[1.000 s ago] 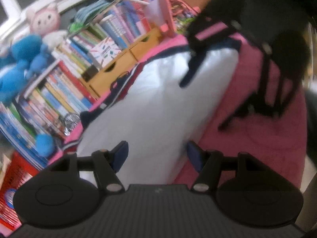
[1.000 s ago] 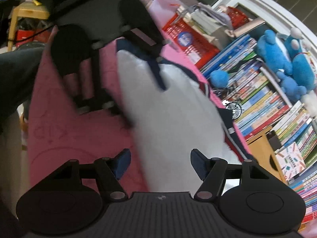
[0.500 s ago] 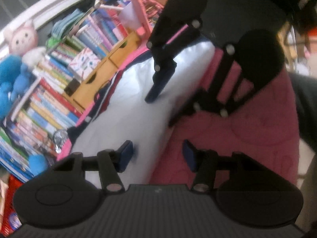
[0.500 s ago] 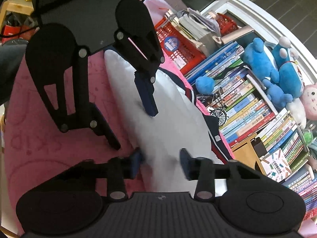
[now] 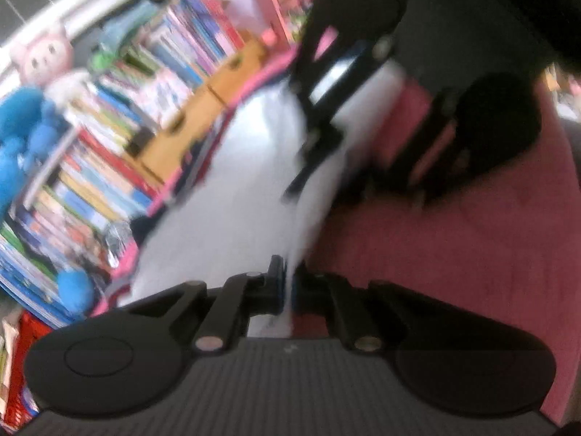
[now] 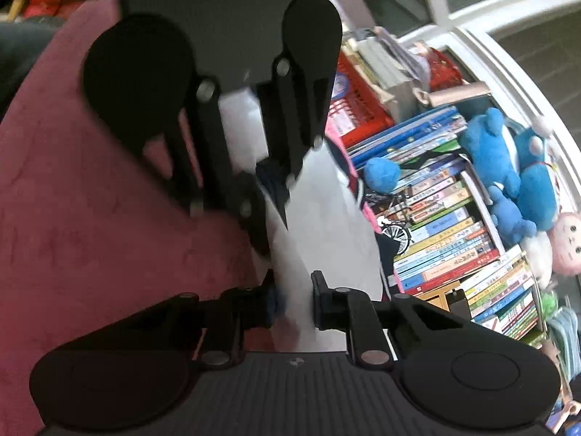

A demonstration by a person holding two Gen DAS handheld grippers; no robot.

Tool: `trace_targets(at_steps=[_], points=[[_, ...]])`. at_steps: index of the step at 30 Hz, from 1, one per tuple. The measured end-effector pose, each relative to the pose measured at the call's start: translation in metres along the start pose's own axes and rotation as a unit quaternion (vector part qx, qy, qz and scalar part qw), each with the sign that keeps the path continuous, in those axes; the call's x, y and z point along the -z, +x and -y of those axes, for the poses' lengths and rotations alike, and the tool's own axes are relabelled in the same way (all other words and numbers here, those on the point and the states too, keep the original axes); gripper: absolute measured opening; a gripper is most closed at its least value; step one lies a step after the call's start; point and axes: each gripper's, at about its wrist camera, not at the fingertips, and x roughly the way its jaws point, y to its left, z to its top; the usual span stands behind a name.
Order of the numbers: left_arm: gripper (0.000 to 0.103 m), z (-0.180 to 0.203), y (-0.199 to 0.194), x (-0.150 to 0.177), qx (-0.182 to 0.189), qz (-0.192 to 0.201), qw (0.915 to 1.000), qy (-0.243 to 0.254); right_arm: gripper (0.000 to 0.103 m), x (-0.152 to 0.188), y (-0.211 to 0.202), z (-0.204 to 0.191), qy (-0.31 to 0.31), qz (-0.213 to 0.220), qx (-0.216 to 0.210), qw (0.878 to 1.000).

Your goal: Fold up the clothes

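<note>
White garment (image 5: 232, 196), spread on the pink blanket (image 5: 454, 247), is pinched along its near long edge by left hand-held gripper (image 5: 287, 290) and right hand-held gripper (image 6: 294, 299); both corners should be lifted level together.

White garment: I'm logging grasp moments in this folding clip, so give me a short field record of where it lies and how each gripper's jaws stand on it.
garment: white garment, navy trim, spread flat
surface: pink cover
left gripper: jaws shut on the garment's edge
right gripper: jaws shut on the same edge, further along it
beside garment: shelf of books, blue plush toys
fold: not yet made
</note>
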Motion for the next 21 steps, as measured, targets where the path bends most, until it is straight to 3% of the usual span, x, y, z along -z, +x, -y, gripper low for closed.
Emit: trace_targets(at_steps=[4,8,10,21], points=[[0.005,-0.013,-0.003,0.011,0.018,-0.004,0.9991,-0.037,0.008,0.043,-0.010,-0.001,-0.037,-0.057,0.031,0.997],[0.005,-0.018,-0.008,0.020,0.018,-0.010,0.9985,-0.051,0.008,0.105,-0.033,0.022,-0.012,-0.151,0.061,0.987],[0.005,-0.021,-0.012,0.025,0.016,-0.017,0.9981,-0.058,0.008,0.121,-0.046,0.022,-0.014,-0.158,0.069,0.985],[0.005,-0.034,-0.045,0.064,-0.010,-0.052,0.9947,-0.088,0.009,0.137,-0.064,0.016,-0.025,-0.169,0.077,0.982]])
